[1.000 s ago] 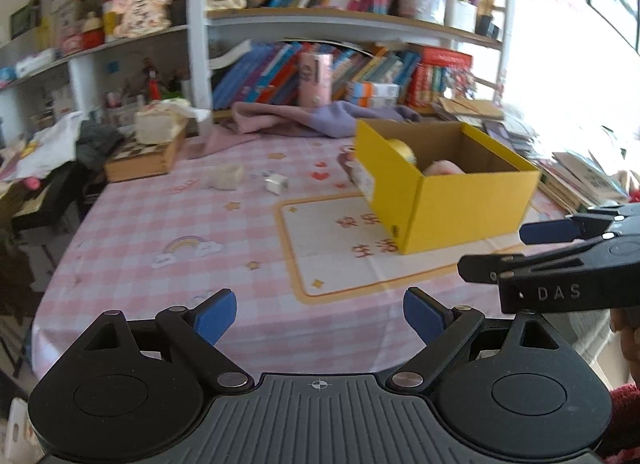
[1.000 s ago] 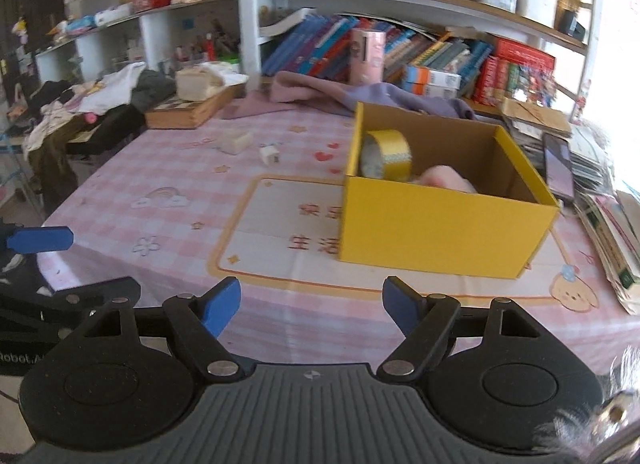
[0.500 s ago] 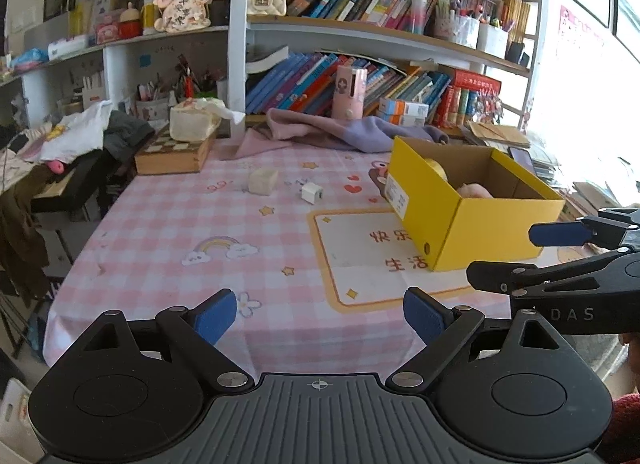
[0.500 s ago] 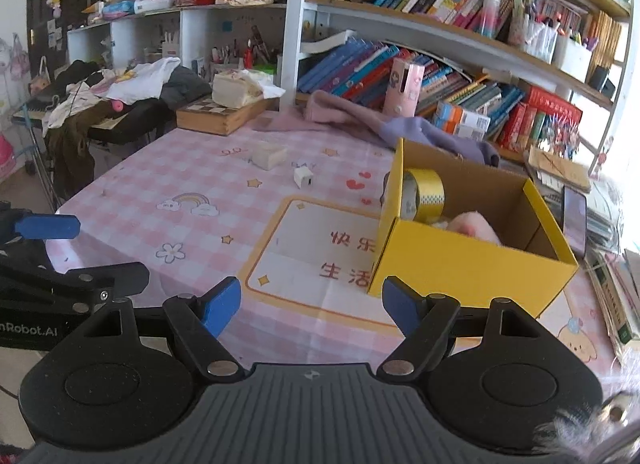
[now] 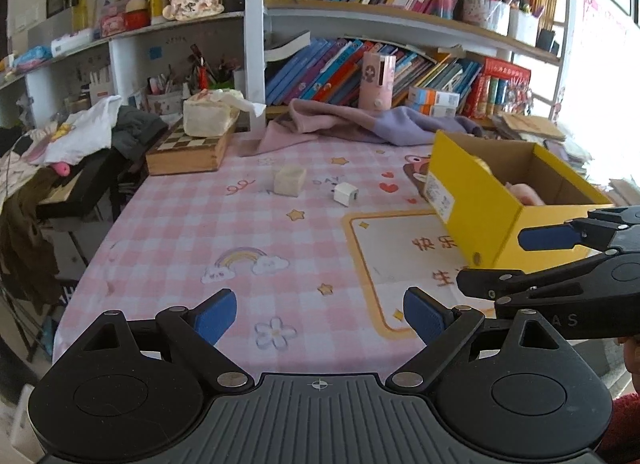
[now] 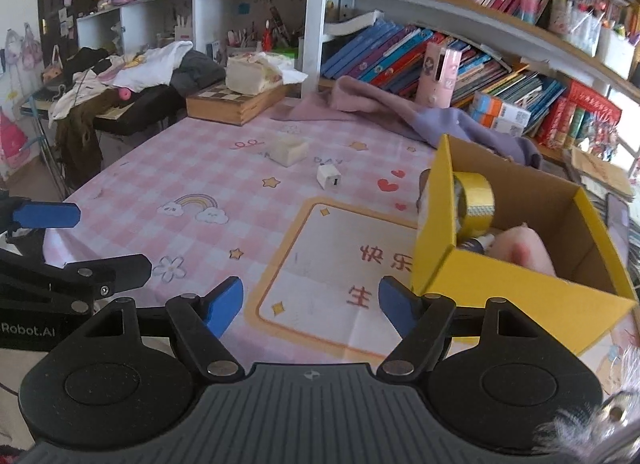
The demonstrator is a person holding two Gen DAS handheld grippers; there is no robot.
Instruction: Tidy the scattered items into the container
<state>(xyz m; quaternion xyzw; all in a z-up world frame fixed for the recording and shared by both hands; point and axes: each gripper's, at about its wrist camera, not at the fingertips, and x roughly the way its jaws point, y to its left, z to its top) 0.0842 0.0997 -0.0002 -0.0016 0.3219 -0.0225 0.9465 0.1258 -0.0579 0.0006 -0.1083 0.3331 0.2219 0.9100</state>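
Observation:
A yellow cardboard box (image 5: 476, 204) (image 6: 496, 288) stands open on the pink checked tablecloth (image 5: 192, 232) (image 6: 192, 168). Inside it lie a roll of yellow tape (image 6: 474, 196) and a pink soft item (image 6: 524, 250). Far across the cloth sit a cream cube (image 5: 289, 181) (image 6: 287, 150) and a small white charger plug (image 5: 346, 194) (image 6: 329, 177). My left gripper (image 5: 320, 314) hangs open over the near edge, nothing between its blue pads. My right gripper (image 6: 311, 302) hovers beside the box's near left corner; its jaws are closing with nothing between them.
A wooden chessboard box (image 5: 188, 152) with a tissue pack (image 5: 210, 116) sits at the far left. A pink-purple cloth (image 5: 360, 124) lies along the back. Bookshelves (image 5: 400, 64) stand behind. A piano with clothes (image 5: 76, 168) is left of the table.
Both grippers have swung left across the table. The box has slid toward the right of each view, and the cube and plug have come nearer the centre.

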